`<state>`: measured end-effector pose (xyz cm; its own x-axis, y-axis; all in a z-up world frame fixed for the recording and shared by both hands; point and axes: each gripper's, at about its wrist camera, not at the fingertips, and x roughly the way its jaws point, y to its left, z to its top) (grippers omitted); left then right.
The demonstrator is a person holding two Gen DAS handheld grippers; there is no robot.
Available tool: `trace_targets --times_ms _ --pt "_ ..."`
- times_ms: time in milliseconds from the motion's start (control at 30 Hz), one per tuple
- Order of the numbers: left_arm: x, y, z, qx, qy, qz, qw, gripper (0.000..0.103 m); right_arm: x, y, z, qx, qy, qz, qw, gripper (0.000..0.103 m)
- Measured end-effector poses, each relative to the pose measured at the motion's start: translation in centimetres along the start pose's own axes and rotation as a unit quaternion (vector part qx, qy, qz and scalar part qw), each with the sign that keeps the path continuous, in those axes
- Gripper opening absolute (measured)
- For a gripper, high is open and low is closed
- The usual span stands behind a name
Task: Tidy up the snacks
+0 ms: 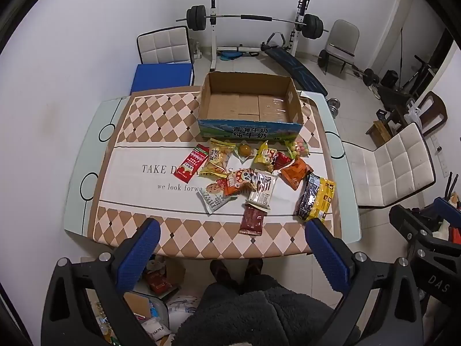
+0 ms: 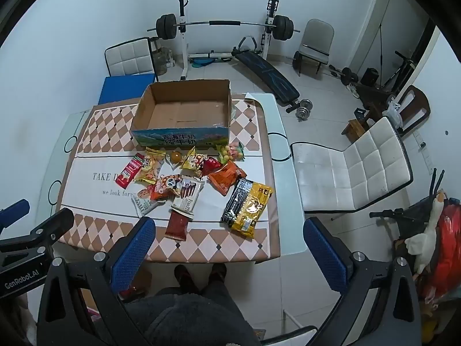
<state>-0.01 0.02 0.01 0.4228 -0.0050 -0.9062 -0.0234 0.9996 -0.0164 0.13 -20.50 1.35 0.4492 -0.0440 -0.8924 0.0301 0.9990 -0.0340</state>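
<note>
An open, empty cardboard box stands at the far side of the table. Several snack packets lie in a heap in front of it: a red bar, a yellow-black bag, an orange bag, a dark red sachet, a panda packet. My left gripper is open and empty, held above the table's near edge. My right gripper is open and empty, above the near right corner.
The table has a checkered cloth. A white chair stands to its right, another chair and a blue box behind. A barbell rack and bench stand at the back wall. Clutter lies on the floor at the near left.
</note>
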Motion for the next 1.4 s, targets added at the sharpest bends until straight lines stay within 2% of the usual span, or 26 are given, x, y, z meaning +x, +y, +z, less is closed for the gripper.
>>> trace_targets --times_ms 267,1400 --pt "0.5 -0.1 0.1 0.000 0.002 -0.001 1.0000 0.103 -0.2 0.0 -0.2 0.002 0.000 0.005 1.000 0.103" --pt "-2.3 0.9 0.6 -0.005 -0.016 -0.005 0.9998 0.103 -1.9 1.1 0.4 0.003 -0.007 0.004 1.000 0.103"
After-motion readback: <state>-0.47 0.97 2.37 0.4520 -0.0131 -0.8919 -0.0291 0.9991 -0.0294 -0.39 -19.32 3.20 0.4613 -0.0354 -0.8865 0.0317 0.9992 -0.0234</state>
